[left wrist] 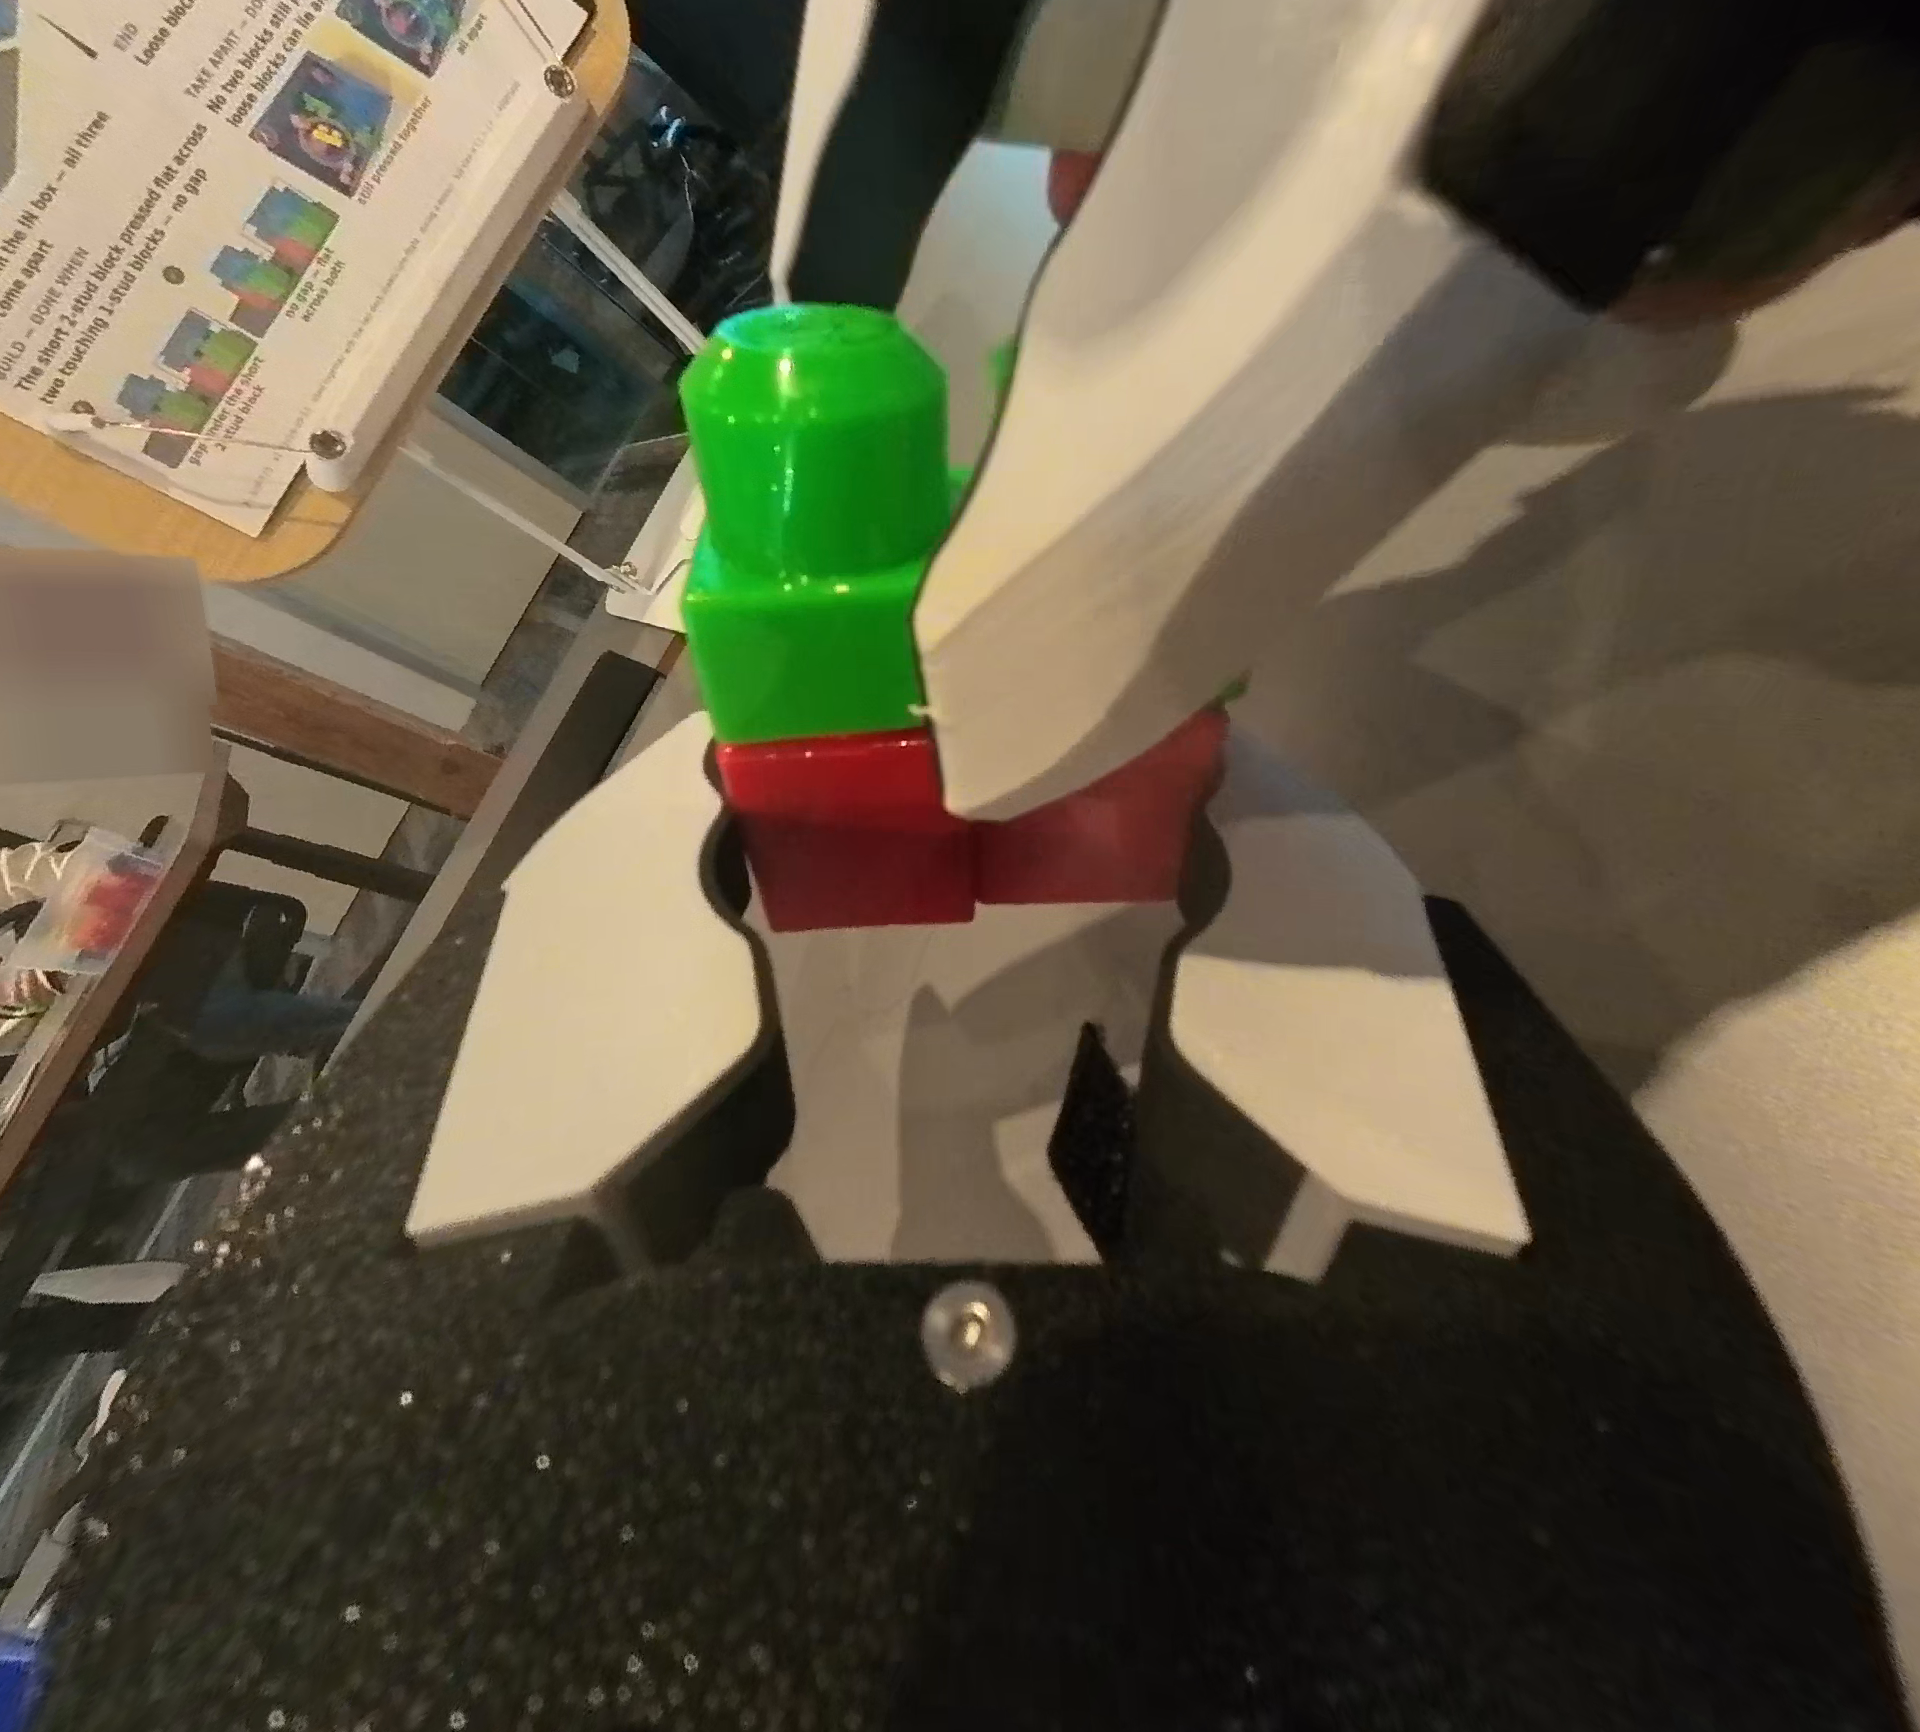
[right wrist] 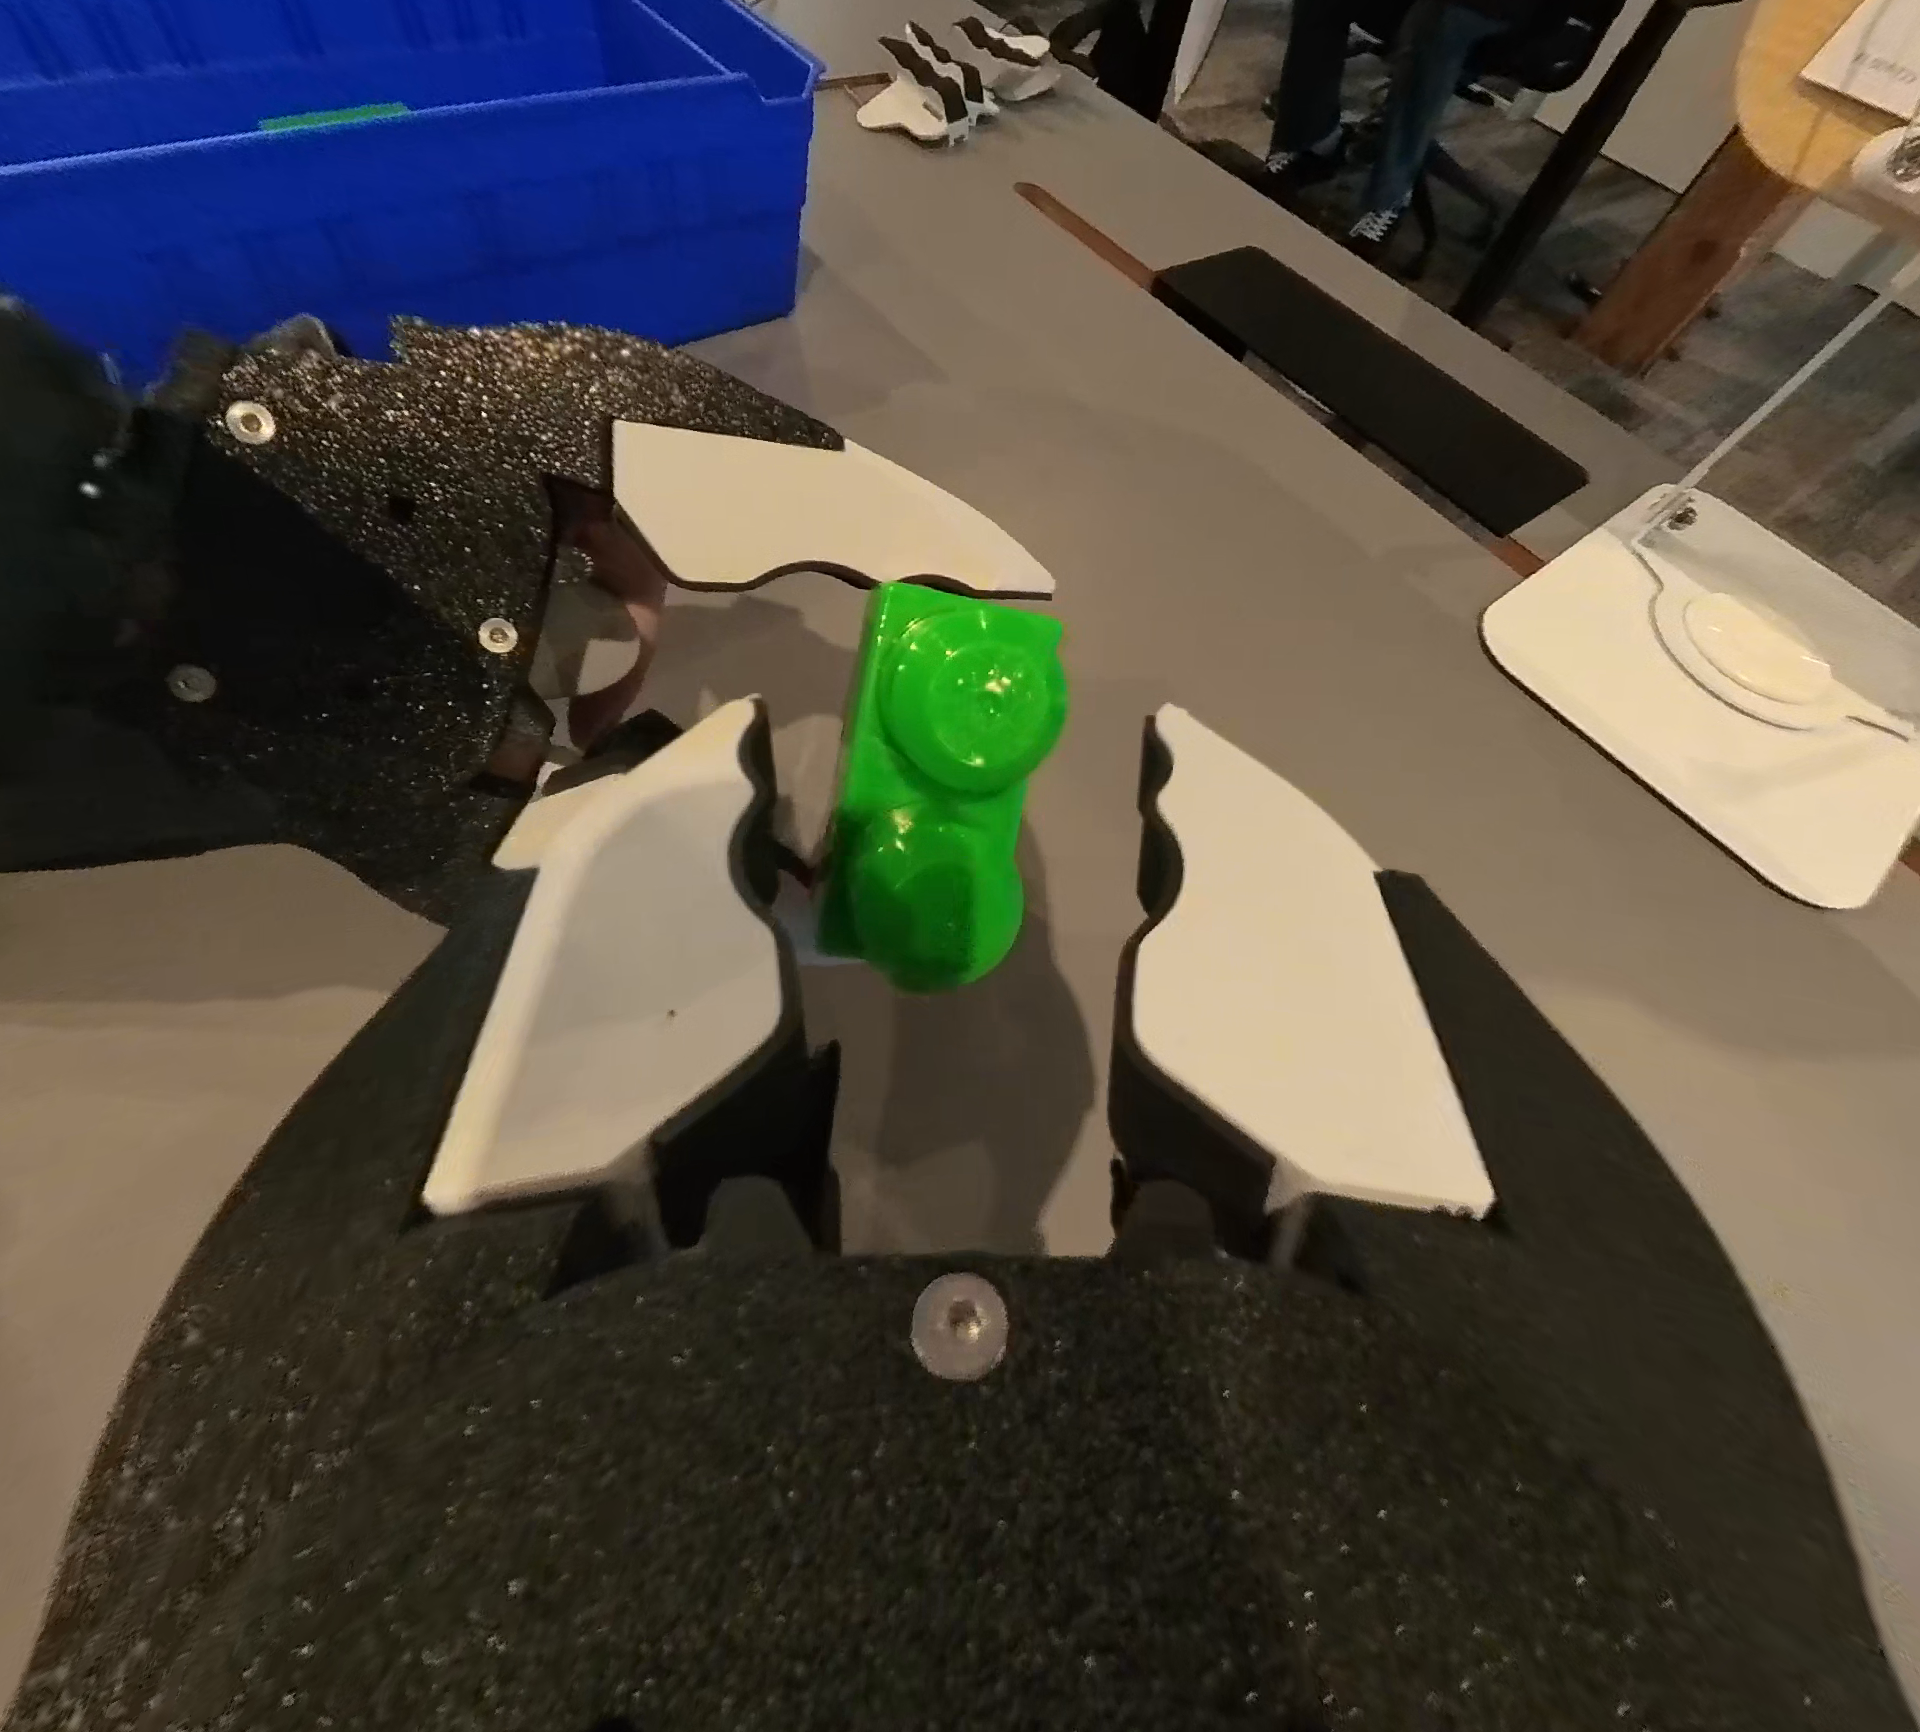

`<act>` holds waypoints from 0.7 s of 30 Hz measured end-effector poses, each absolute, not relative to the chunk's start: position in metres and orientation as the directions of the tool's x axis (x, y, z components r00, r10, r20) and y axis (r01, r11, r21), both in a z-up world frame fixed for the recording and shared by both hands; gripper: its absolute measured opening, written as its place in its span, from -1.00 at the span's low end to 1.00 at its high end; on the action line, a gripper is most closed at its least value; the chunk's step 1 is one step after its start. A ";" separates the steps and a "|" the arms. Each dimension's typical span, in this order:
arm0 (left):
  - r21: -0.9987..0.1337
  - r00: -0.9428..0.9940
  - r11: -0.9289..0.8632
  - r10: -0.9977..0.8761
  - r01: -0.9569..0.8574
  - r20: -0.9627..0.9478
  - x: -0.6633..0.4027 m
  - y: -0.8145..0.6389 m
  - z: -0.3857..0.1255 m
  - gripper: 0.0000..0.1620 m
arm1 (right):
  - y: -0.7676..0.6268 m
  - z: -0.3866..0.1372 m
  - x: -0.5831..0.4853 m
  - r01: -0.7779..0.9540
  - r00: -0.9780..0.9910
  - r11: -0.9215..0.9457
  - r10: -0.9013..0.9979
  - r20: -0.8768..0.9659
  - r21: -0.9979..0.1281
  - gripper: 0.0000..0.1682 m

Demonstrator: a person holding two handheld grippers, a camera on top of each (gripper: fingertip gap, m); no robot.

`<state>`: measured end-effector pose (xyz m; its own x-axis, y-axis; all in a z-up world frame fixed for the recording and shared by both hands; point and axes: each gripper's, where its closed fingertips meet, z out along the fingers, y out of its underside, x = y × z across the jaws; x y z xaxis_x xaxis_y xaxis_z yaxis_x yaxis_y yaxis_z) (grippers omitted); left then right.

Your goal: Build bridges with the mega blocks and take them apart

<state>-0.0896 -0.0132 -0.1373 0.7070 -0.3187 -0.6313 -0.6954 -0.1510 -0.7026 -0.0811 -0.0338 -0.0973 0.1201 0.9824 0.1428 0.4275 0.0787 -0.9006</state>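
Note:
My left gripper (left wrist: 966, 861) is shut on two red blocks (left wrist: 862, 861) that sit side by side. A green two-stud block (left wrist: 810, 539) is pressed on top of them, studs pointing away from the camera. In the right wrist view the green block (right wrist: 935, 799) is held above the grey table (right wrist: 1195, 487), and it sits between the fingers of my right gripper (right wrist: 956, 726), which is open with gaps on both sides. One finger of the left gripper (right wrist: 810, 508) reaches in from the left. A right gripper finger (left wrist: 1143, 487) covers the green block's right side in the left wrist view.
A blue bin (right wrist: 416, 228) stands at the back left of the table. A black pad (right wrist: 1371, 394) and a white stand base (right wrist: 1714, 695) lie to the right. Spare gripper fingers (right wrist: 956, 72) lie farther back. An instruction sheet on a wooden board (left wrist: 312, 176) stands nearby. Some 5 centimetres of space lies between my two pairs of fingers.

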 end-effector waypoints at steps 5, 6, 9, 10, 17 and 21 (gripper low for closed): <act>-0.699 0.701 -0.141 -0.319 -0.701 -0.638 -0.088 -0.014 -0.136 0.00 | -0.038 -0.109 -0.084 0.468 0.094 0.079 0.986 0.138 -0.880 -0.44; -0.699 0.700 -0.140 -0.318 -0.701 -0.639 -0.087 -0.014 -0.136 0.00 | -0.038 -0.109 -0.084 0.470 0.096 0.083 0.985 0.145 -0.878 -0.49; -0.700 0.701 -0.139 -0.317 -0.701 -0.639 -0.087 -0.015 -0.136 0.00 | -0.037 -0.109 -0.084 0.469 0.103 0.087 0.983 0.152 -0.879 -0.51; -0.701 0.702 -0.139 -0.318 -0.700 -0.638 -0.087 -0.015 -0.135 0.00 | -0.037 -0.109 -0.084 0.468 0.103 0.084 0.984 0.149 -0.880 -0.52; -0.703 0.703 -0.129 -0.305 -0.699 -0.643 -0.088 -0.015 -0.133 0.00 | -0.037 -0.106 -0.085 0.452 0.116 0.083 0.982 0.150 -0.888 -0.53; -0.707 0.707 -0.132 -0.306 -0.695 -0.638 -0.089 -0.015 -0.133 0.00 | -0.037 -0.105 -0.086 0.443 0.124 0.090 0.979 0.161 -0.892 -0.53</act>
<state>-0.0892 -0.0151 -0.1326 0.7071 -0.3058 -0.6376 -0.6947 -0.1317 -0.7072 -0.0863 -0.0371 -0.1054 0.1243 0.9791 0.1607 0.4435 0.0901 -0.8917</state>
